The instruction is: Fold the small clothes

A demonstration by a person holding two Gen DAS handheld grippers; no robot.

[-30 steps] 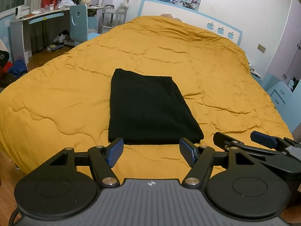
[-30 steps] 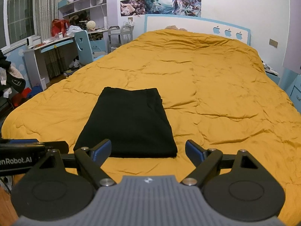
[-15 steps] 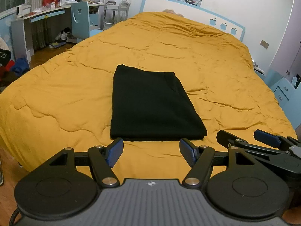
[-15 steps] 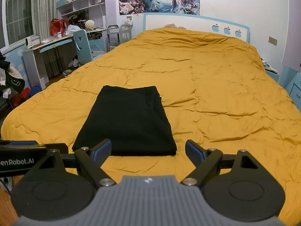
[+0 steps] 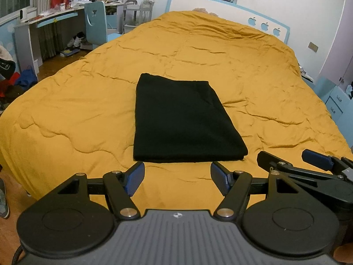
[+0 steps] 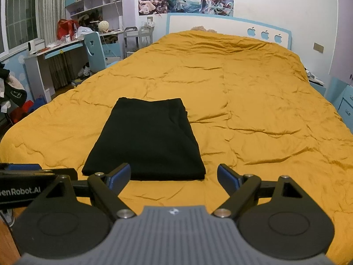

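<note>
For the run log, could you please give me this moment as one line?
garment: black garment folded flat on yellow quilt | left gripper: open, empty | right gripper: open, empty

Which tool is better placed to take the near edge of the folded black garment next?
Left, marginally: the left tool is open and centred on the black garment's near edge; the right tool sits toward its right corner.

Quilt (image 5: 88,114) bare all round black garment (image 5: 183,119).

Place: I'm looking into a home bedroom.
Bed: mustard quilt (image 6: 253,101), blue-trimmed headboard (image 6: 227,25).
Walls: anime posters (image 6: 185,3).
Corner: cluttered study tabletop (image 6: 64,48), blue chair (image 6: 94,48), shelves (image 6: 94,0).
</note>
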